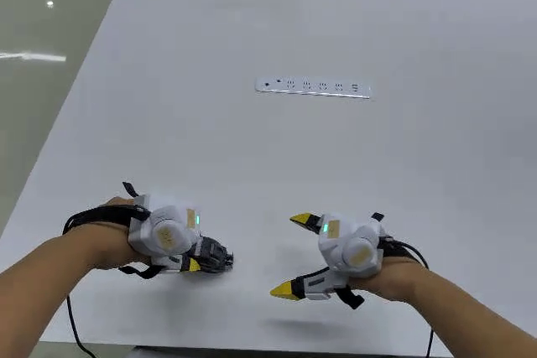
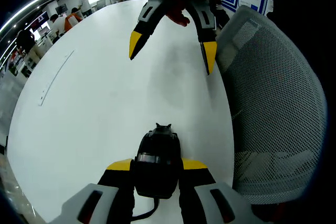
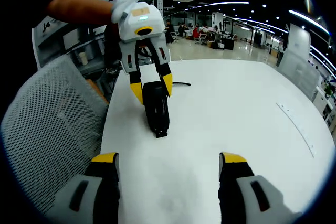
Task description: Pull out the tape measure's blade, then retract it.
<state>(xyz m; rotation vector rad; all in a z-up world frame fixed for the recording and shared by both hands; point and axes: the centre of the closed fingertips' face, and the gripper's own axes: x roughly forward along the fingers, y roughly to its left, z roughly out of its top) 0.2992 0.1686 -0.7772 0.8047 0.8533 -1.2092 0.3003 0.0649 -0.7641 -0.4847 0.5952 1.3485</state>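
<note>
As left gripper [image 2: 156, 164] pinches boxy black tape measure [image 3: 156, 107], right gripper [image 3: 168, 157] gapes.

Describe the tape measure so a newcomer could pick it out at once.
On the white table, look to the near edge, far from the power strip. The tape measure is the small black case clamped between the left gripper's yellow tips; the right gripper is open and empty.

A white table [image 1: 252, 23] stands beside a grey mesh chair [image 2: 273, 103].
</note>
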